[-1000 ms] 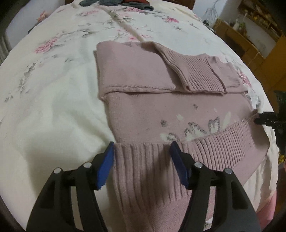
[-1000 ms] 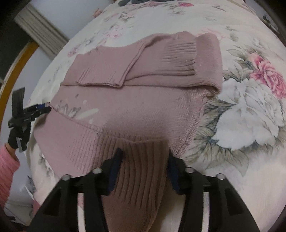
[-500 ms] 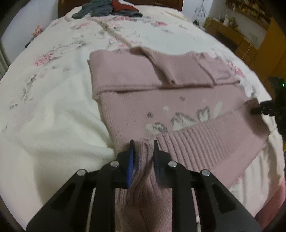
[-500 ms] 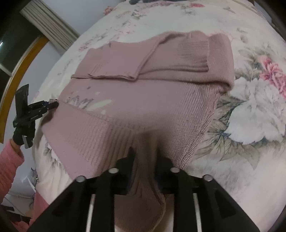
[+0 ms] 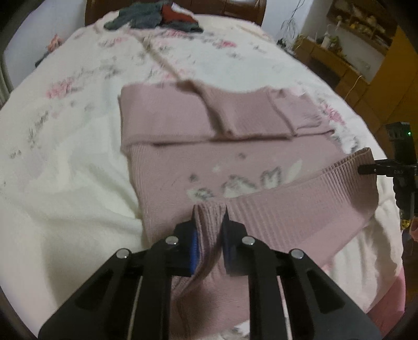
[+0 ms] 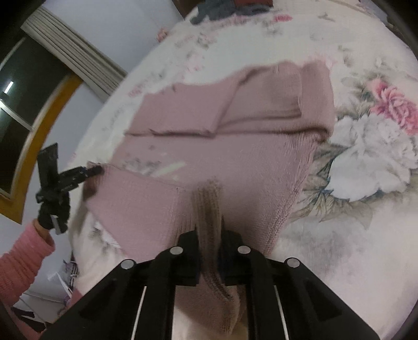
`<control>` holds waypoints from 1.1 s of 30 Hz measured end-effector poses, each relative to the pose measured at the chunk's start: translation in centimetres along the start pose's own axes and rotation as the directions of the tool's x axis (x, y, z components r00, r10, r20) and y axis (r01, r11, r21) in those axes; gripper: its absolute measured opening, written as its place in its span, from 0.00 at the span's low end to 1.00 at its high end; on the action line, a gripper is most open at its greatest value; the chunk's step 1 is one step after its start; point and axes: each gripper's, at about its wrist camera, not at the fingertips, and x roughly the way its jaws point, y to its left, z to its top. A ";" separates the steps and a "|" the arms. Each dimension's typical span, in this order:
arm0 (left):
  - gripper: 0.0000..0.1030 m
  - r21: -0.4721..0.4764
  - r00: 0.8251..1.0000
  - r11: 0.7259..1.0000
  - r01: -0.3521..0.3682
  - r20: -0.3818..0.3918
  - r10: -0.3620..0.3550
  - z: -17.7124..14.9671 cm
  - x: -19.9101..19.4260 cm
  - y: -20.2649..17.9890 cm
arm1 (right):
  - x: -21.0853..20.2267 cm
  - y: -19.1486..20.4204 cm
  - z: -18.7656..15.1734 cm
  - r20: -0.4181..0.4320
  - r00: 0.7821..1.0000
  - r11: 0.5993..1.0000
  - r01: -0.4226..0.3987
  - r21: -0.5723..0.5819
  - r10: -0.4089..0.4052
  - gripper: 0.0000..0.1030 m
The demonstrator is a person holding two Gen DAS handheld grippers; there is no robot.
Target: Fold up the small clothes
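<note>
Now each tool (image 5: 210, 209) (image 6: 209, 230) pinches the sweater's (image 5: 235, 154) ribbed hem.

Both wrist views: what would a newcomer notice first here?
The pink sweater spread mid-bed, sleeves folded across its upper part, a bunny pattern near the hem. Both tongs are clamped on the ribbed hem: the left tongs at its left corner, the right tongs at its right corner. A pile of dark clothes sits at the far end of the floral bedspread.
</note>
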 end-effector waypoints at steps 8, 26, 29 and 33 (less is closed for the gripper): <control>0.12 -0.007 0.986 0.999 -0.054 0.159 0.055 6.0 -3.5 -1.1 | -4.4 1.3 4.0 0.110 0.994 1.000 0.004 -0.023 -0.001 0.09; 0.12 -0.101 0.943 0.975 -0.198 0.253 0.218 19.4 2.2 1.7 | -2.6 -3.8 18.5 0.194 0.963 0.981 0.169 0.097 -0.185 0.09; 0.12 -0.110 0.945 0.971 -0.212 0.231 0.233 20.3 4.5 2.4 | -1.1 -4.7 19.6 0.182 0.961 0.976 0.193 0.102 -0.209 0.09; 0.12 -0.101 0.954 0.968 -0.231 0.172 0.245 20.4 8.2 3.1 | 1.4 -6.3 20.7 0.148 0.960 0.968 0.221 0.118 -0.237 0.09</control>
